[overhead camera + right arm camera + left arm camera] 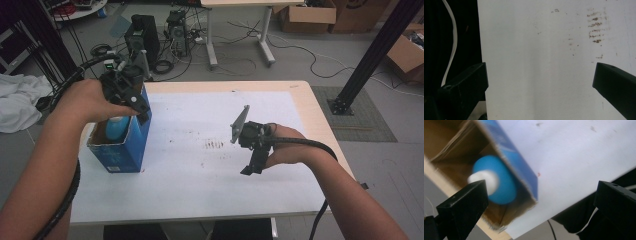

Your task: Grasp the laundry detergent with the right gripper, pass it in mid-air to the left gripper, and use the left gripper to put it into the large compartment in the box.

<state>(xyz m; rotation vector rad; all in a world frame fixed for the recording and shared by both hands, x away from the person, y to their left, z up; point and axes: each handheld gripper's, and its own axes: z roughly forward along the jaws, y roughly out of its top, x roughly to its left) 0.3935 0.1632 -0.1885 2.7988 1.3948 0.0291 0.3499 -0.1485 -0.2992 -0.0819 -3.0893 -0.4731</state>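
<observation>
The blue bottle (116,128) is standing inside the blue box (122,150) on the table (210,195), the left gripper (142,111) hovering wide open above it, the right gripper (250,167) hanging empty, fingers spread.

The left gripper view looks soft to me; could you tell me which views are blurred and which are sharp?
Left gripper view: the blue bottle and the box are smeared. Right gripper view: fairly sharp, the brown marks on the white sheet stay distinct. High view: sharp, evenly lit.
</observation>
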